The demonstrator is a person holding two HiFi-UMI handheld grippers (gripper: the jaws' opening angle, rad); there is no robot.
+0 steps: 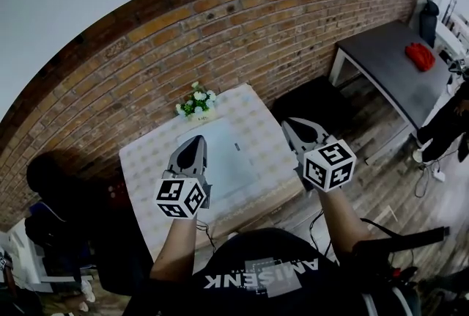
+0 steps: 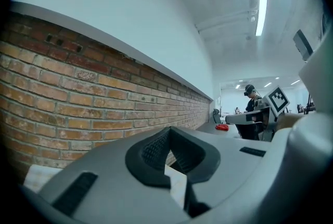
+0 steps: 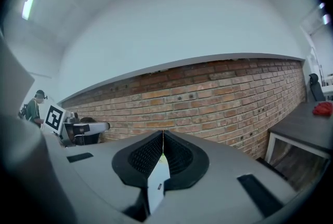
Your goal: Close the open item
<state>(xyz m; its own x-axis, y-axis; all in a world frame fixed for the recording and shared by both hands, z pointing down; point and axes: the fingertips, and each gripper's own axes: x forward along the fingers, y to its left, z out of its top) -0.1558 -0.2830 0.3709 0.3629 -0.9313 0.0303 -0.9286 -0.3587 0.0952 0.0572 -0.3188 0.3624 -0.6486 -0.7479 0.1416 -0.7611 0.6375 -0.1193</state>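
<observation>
Item [image 1: 231, 158], flat and white, sits partly behind left gripper [image 1: 198, 139].

You had the small table [image 1: 143, 160] straight before you, with the brick wall [image 1: 220, 28] behind it. A flat item [image 1: 234, 160] lay at its middle, and a flower pot [image 1: 196, 105] stood behind that at the far edge. Your left gripper [image 1: 195, 142] hung over the item's left side, your right gripper [image 1: 292, 125] over the table's right edge. A second table [image 1: 381, 69] stood well off to the right with a cloth [image 1: 420, 56] on it.

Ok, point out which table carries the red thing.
The bare grey table at far right, holding the red bundle; the cloth-covered table holds white flowers instead.
</observation>
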